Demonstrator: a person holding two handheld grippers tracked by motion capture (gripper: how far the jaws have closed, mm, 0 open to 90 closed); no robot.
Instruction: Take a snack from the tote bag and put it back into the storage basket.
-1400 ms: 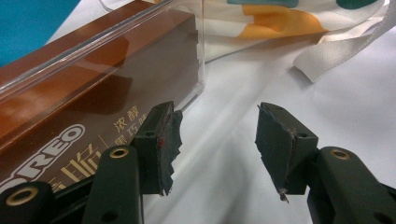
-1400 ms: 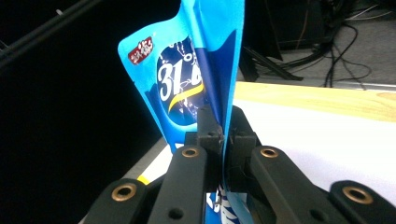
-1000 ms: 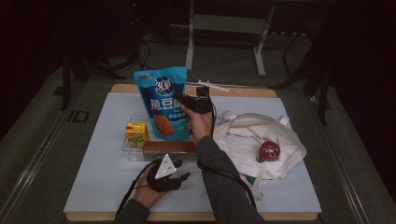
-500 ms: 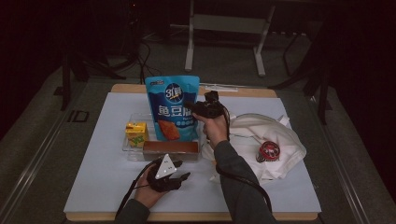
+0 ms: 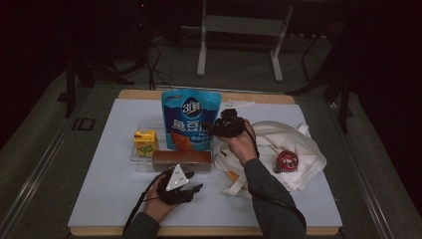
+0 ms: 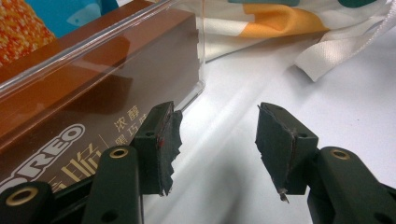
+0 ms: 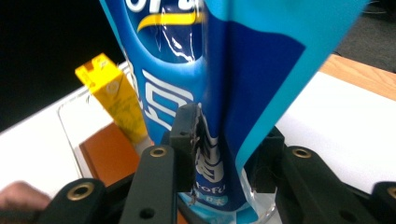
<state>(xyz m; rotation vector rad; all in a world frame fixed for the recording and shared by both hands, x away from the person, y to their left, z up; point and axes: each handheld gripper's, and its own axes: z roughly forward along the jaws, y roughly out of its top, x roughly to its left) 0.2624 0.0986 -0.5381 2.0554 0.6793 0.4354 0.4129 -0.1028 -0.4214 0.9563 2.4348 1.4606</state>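
Here, right gripper (image 5: 215, 128) jaws just opening around blue pouch (image 5: 190, 119); left gripper (image 5: 185, 190) — parted, empty.

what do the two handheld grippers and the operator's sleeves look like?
Both grippers, left gripper and right gripper, are black, with brass-coloured rivets and worn, ragged dark pads. The left one has a grey three-cornered plate and a trailing black cable. Sleeves are dark grey.

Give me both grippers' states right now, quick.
Left gripper: open, nothing between the jaws, beside the brown Oreo box.
Right gripper: jaws have just been opening; the blue pouch stands between them.
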